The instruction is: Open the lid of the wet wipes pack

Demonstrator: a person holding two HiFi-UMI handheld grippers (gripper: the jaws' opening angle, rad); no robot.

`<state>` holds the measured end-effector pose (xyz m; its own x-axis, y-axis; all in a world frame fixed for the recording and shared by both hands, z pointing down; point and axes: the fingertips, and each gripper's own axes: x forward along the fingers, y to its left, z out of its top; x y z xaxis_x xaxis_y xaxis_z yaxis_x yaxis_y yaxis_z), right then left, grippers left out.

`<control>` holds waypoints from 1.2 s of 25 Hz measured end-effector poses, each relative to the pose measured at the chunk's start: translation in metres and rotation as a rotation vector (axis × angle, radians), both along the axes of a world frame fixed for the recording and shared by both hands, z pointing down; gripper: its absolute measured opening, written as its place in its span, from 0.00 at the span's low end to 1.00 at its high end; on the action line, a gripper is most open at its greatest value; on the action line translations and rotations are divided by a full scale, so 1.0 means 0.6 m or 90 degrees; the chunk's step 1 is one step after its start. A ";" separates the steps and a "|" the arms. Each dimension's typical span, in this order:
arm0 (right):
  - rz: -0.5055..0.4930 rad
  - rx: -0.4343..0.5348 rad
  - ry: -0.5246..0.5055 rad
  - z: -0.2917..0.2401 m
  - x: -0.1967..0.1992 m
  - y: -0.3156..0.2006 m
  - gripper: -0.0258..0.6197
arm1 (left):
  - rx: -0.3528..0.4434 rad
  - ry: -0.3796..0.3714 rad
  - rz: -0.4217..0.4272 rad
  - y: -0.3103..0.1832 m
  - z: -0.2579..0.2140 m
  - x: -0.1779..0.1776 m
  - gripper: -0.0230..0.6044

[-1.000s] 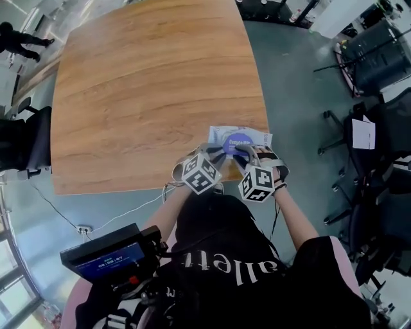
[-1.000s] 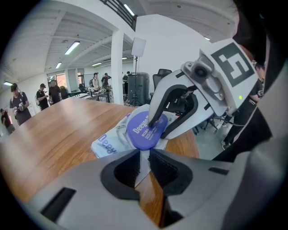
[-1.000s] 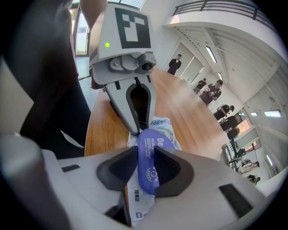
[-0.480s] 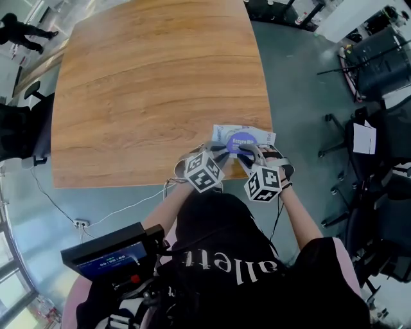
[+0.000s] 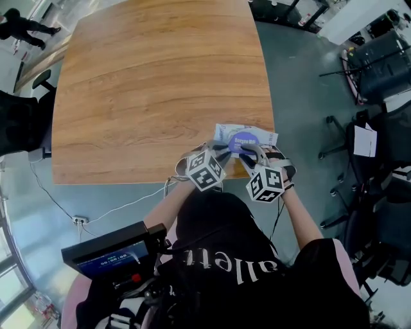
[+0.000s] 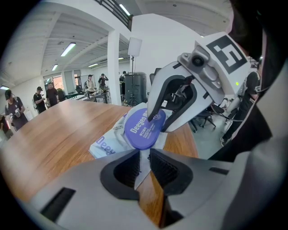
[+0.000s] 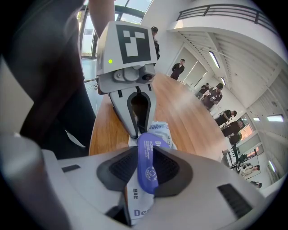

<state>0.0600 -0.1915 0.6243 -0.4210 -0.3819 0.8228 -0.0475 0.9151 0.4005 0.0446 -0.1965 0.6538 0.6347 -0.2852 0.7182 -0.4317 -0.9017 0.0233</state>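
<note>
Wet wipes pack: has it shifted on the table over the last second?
No. The wet wipes pack sits at the table's same near right corner as before.

furniture: wood table (image 5: 160, 83), black chairs (image 5: 379, 115) at right | floor: grey (image 5: 302, 96), white cable (image 5: 128, 207) to socket (image 5: 80, 220) | walls: white, square column (image 6: 114, 67) | ceiling: white, strip lights (image 6: 68, 48), railing (image 7: 216, 10) high up | windows: bright panes (image 5: 11, 283) lower left | far end: people (image 6: 49, 94) standing

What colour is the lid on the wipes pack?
Purple lid, white writing; best in the left gripper view.
</note>
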 end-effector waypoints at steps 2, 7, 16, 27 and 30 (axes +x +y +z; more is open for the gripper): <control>0.004 -0.001 -0.004 -0.001 -0.001 0.000 0.21 | -0.001 0.000 0.001 0.000 0.000 0.000 0.13; 0.017 -0.007 -0.015 -0.002 0.001 0.003 0.21 | -0.004 0.000 0.001 0.003 0.001 0.001 0.13; 0.036 0.041 -0.111 -0.102 -0.034 -0.088 0.10 | -0.002 -0.006 0.026 0.011 0.004 0.003 0.13; -0.025 -0.055 0.032 0.025 0.013 0.009 0.28 | -0.010 0.037 0.001 0.004 -0.009 -0.003 0.13; -0.008 -0.050 0.018 0.024 0.010 0.003 0.28 | 0.006 -0.002 0.031 0.011 -0.002 -0.002 0.11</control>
<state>0.0658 -0.1895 0.6389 -0.4018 -0.3105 0.8615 -0.0253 0.9442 0.3284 0.0435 -0.1899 0.6528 0.6460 -0.2614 0.7172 -0.3874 -0.9218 0.0130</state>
